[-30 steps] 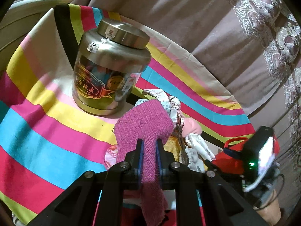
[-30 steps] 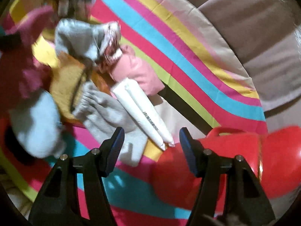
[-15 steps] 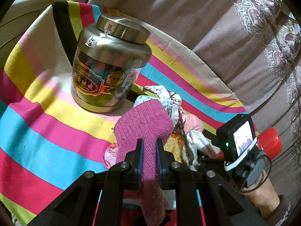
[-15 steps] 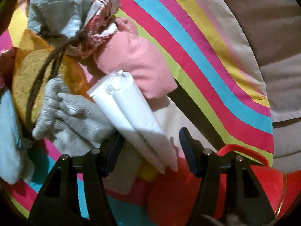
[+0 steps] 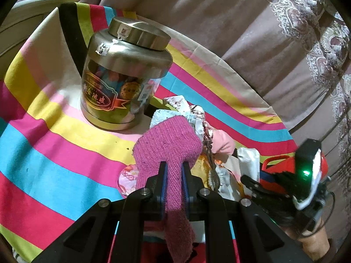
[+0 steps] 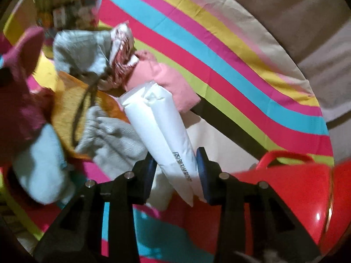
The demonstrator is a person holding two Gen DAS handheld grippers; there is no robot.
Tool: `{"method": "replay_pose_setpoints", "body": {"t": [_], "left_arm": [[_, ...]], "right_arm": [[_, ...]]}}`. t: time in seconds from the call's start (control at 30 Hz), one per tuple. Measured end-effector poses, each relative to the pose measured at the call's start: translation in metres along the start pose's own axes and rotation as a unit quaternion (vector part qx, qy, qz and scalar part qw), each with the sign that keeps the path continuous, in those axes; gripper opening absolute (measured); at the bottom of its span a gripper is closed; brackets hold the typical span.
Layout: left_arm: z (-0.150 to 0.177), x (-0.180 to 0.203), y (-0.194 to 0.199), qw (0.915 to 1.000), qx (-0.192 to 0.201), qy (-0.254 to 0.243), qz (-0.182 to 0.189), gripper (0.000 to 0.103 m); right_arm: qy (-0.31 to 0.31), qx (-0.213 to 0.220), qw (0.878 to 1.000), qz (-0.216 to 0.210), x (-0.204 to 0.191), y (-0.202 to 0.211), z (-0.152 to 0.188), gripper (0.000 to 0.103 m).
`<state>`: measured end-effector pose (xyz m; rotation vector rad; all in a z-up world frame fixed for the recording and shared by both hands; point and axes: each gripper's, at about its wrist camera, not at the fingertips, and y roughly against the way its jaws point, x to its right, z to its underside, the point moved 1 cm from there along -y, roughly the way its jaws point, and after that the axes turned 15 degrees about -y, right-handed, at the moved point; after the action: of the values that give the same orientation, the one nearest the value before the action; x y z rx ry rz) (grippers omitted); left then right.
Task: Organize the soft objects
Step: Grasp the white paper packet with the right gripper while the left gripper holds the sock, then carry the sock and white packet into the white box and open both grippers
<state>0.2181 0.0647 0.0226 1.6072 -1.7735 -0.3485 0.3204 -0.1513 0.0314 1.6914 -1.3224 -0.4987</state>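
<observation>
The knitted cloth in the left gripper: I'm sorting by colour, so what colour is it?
Magenta pink knitted cloth, clearest in the left wrist view.

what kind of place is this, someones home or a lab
Most likely a home, probably a living room: a round table under a striped cloth, patterned curtains behind it, a metal-lidded jar and a heap of soft household bits such as a pink knit sock.

Steel-lidded jar (image 5: pixel 125 76) upright on striped cloth (image 5: pixel 43 144) beyond the jaws, patterned curtain (image 5: pixel 252 32) behind, red container (image 6: pixel 291 186), perhaps plastic, right of them
</observation>
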Motion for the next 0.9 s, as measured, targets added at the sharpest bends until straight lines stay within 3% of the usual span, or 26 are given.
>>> {"method": "replay_pose_setpoints", "body": {"t": [0.43,0.9], "left_arm": [[0.003,0.021,0.024,0.9995,0.011,-0.008,0.027,0.013],[0.031,0.099,0.053,0.9948,-0.005,-0.06,0.082,0.013]], "right_arm": [[-0.099,0.017,0.992,-0.074,-0.002,0.058,0.052,0.04],[-0.183,0.026,0.98,-0.078,0.042,0.098,0.12,0.04]]}}
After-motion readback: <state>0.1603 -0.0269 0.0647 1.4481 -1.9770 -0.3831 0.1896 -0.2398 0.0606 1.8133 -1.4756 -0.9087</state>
